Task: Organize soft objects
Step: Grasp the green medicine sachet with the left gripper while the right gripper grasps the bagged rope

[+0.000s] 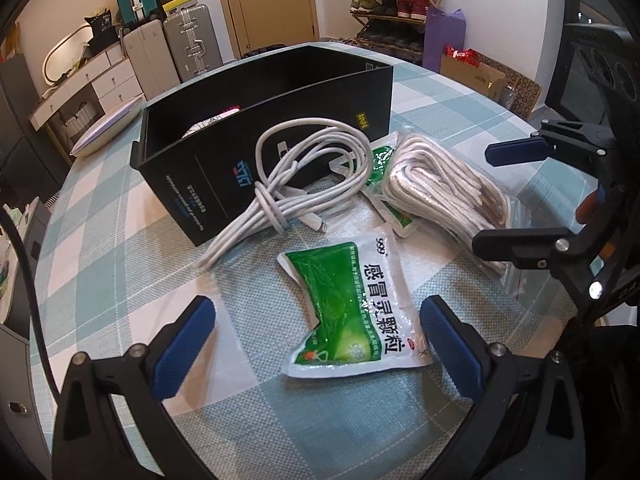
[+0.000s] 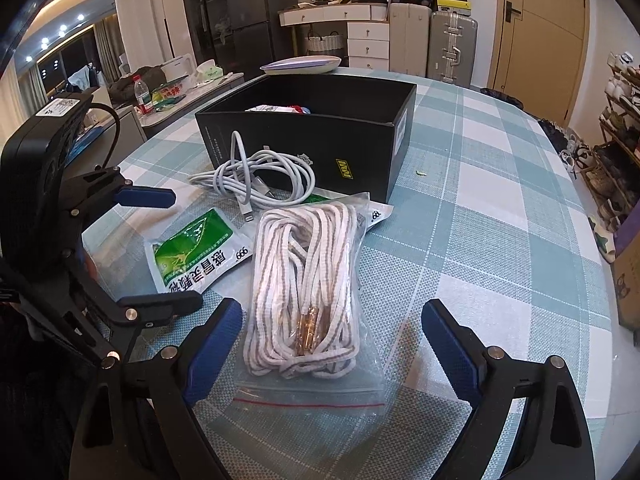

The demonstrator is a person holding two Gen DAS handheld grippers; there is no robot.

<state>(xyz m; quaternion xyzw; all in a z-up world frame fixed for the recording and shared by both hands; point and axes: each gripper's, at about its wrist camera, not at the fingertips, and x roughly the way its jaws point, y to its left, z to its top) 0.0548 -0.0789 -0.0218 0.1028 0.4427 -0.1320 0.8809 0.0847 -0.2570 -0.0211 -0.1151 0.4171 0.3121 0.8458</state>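
Observation:
A green and white medicine sachet lies flat on the checked tablecloth, between the fingers of my open left gripper, whose pads stand clear of it. A clear zip bag of white braided laces lies between the fingers of my right gripper. Its jaws have narrowed but stand apart from the bag on the right side. A coiled white charging cable rests against the black open box, which holds a few items. In the right wrist view my left gripper hovers over the sachet.
A second green sachet pokes out from under the lace bag. A pale oval dish sits behind the box near the table's far edge. Suitcases, drawers and a shoe rack stand beyond the round table.

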